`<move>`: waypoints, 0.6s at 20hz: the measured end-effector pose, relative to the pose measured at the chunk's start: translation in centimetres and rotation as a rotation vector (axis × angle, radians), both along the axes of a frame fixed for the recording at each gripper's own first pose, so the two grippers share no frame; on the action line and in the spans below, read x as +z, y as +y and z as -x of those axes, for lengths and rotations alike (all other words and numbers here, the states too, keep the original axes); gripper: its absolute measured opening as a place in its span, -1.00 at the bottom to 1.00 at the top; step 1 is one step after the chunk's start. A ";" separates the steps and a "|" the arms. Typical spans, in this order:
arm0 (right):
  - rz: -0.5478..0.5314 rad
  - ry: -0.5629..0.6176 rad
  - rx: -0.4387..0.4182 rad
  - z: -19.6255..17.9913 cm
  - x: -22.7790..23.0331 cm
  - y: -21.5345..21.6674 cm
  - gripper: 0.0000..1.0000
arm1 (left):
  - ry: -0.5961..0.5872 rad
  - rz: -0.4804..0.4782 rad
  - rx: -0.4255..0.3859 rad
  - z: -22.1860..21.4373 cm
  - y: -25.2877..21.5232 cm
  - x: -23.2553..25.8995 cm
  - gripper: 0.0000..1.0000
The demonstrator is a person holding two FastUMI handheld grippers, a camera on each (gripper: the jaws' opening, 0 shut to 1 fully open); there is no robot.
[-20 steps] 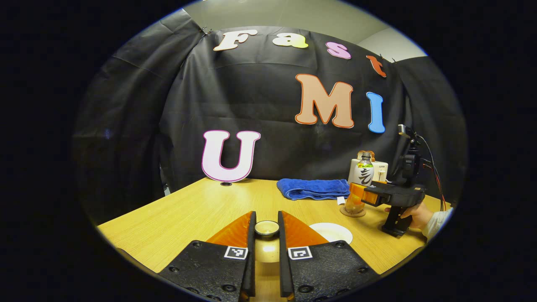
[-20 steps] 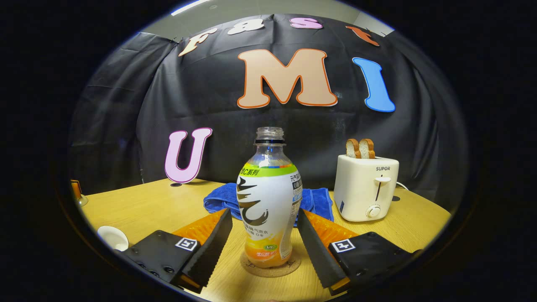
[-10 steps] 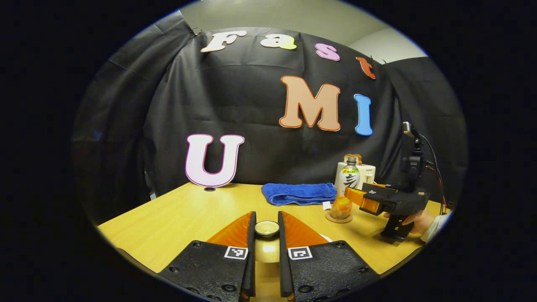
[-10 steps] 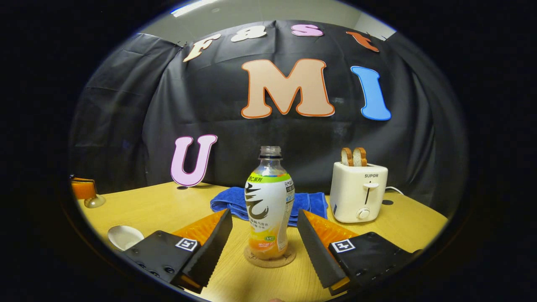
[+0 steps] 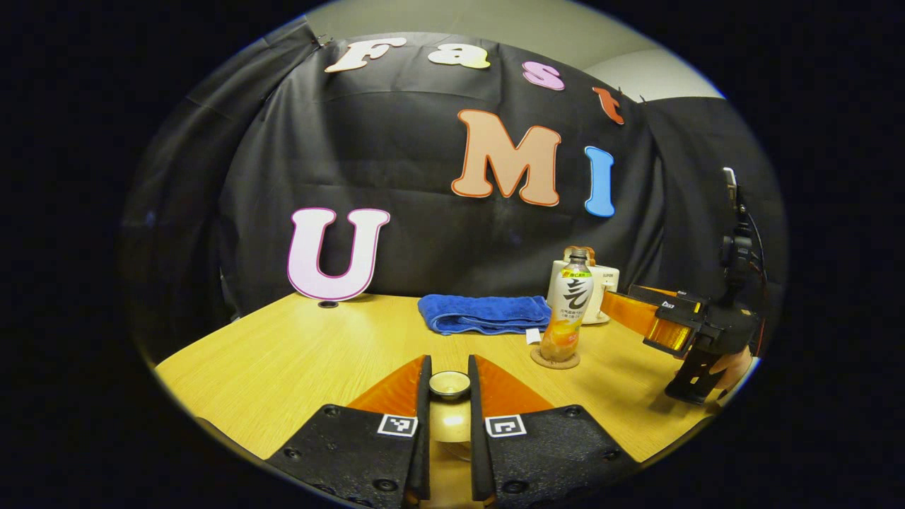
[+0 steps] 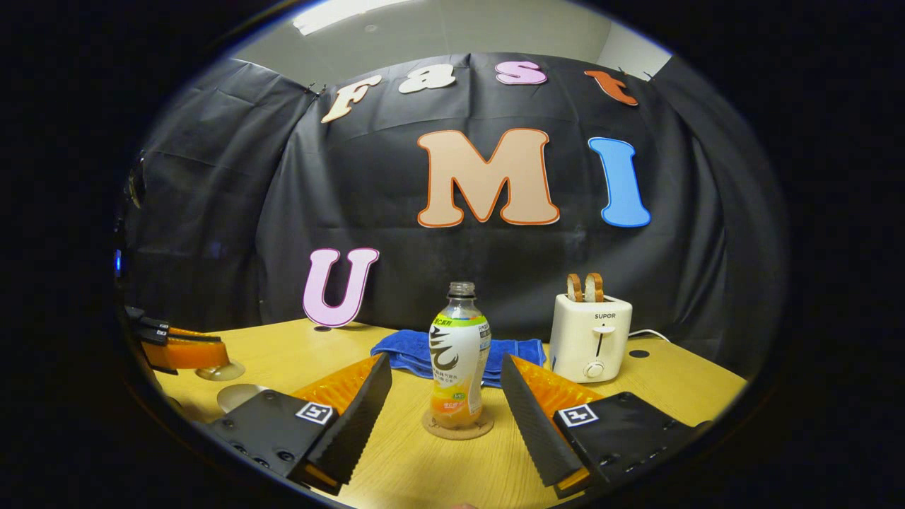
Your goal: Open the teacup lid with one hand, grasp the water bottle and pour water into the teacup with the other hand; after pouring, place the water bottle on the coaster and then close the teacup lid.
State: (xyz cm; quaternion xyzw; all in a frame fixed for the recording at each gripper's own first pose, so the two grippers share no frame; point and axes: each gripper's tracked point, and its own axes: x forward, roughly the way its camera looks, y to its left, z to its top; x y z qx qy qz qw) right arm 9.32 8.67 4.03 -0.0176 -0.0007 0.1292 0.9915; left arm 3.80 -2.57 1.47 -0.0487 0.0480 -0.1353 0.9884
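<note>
**Left gripper view: lid held, bottle parked**

Left gripper (image 5: 449, 396) clamps the lid (image 5: 450, 384) by its knob. Right gripper (image 6: 445, 406) stands wide, short of the bottle (image 6: 459, 357) on its coaster (image 6: 457, 427). Lower the lid level onto the teacup (image 6: 239, 396), left of the bottle.

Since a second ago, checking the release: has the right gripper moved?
Yes. The right gripper has backed away from the water bottle on its coaster, fingers open.
</note>
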 end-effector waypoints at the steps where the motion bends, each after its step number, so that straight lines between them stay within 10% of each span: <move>1: 0.006 0.009 0.002 0.3 -0.3 0.0 0.96 | 0.000 -0.006 -0.010 -0.1 -0.5 -0.1 -0.60; 12: -0.004 0.012 0.012 2.6 -0.7 -0.3 0.96 | 0.038 -0.048 -0.065 -0.7 -3.3 -2.5 -0.59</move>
